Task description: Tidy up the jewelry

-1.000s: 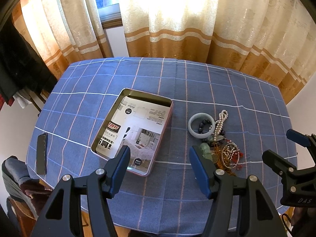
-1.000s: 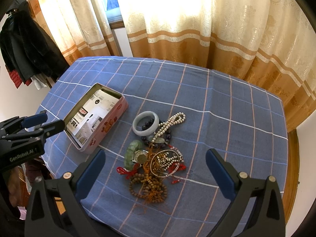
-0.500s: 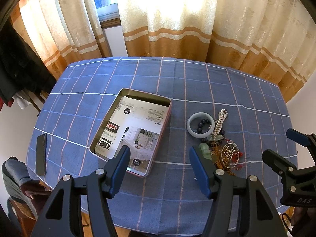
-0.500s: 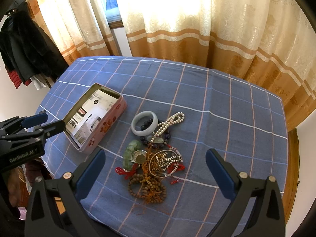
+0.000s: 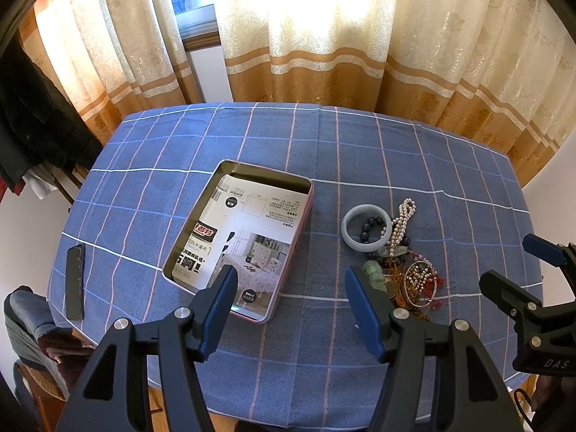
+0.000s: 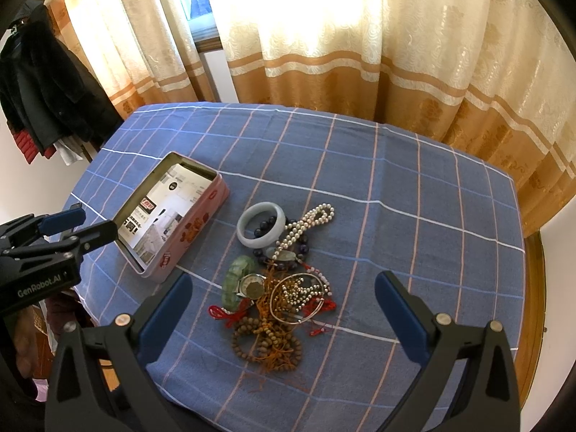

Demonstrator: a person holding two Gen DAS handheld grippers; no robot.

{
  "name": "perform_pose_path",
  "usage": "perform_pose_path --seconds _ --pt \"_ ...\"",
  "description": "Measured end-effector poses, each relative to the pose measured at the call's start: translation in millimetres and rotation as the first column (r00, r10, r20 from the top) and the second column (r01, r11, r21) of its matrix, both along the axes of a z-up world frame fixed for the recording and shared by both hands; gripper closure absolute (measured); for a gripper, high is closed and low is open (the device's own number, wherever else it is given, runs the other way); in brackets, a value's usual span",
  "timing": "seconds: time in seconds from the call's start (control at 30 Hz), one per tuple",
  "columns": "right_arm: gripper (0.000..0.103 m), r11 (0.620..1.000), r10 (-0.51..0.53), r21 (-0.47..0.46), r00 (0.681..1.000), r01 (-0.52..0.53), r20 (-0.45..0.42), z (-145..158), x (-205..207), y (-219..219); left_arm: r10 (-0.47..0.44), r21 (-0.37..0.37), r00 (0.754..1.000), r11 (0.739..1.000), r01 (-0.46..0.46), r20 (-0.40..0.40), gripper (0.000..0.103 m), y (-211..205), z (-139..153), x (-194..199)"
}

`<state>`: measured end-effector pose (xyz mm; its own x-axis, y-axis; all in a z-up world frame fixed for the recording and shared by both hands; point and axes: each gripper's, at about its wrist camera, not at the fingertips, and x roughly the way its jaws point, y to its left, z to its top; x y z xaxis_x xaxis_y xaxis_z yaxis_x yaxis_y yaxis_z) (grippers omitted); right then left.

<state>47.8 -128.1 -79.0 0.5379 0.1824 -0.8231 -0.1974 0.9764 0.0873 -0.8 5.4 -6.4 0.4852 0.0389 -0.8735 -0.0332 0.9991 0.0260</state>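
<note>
An open pink tin (image 5: pixel 307 212) (image 6: pixel 201 226) lined with a printed sheet sits on the blue checked tablecloth. To its right lies a jewelry pile: a pale jade bangle (image 5: pixel 347 232) (image 6: pixel 243 232), a pearl strand (image 5: pixel 401 221) (image 6: pixel 306 225), a green jade piece (image 6: pixel 234 277), a watch (image 6: pixel 253 285), a wire bangle with beads (image 6: pixel 298 297) and wooden beads (image 6: pixel 266 338). My left gripper (image 5: pixel 291 295) is open and empty above the near table edge by the tin. My right gripper (image 6: pixel 282 302) is open and empty, held above the pile.
A black phone (image 5: pixel 74 280) lies at the table's left edge. A chair with clothing (image 5: pixel 25 327) stands at the near left. Curtains (image 5: pixel 324 36) hang behind the table. Dark coats (image 6: pixel 43 90) hang at the far left.
Both views have shifted slightly, the table contents sliding a little left and up. Both grippers stay open and empty.
</note>
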Motion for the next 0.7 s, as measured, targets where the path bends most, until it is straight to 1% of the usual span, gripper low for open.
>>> perform_pose_path --seconds 0.27,0.5,0.6,0.7 --pt "0.0 1.0 -0.002 0.0 1.0 0.002 -0.003 0 0 0 -0.001 -0.001 1.0 1.0 0.001 -0.008 0.041 0 -2 2" --pt "0.0 1.0 -0.007 -0.001 1.0 0.007 -0.017 -7 6 -4 -0.002 -0.001 1.0 1.0 0.002 -0.022 0.041 -1 -7 8" --pt "0.0 1.0 -0.015 -0.002 1.0 0.015 -0.022 -9 7 -6 -0.004 0.003 0.999 1.0 0.004 -0.039 0.041 -2 -13 10" --pt "0.0 0.999 -0.039 -0.008 0.999 0.038 -0.037 -17 8 -12 -0.019 -0.016 0.997 1.0 0.018 -0.07 0.041 -5 -25 12"
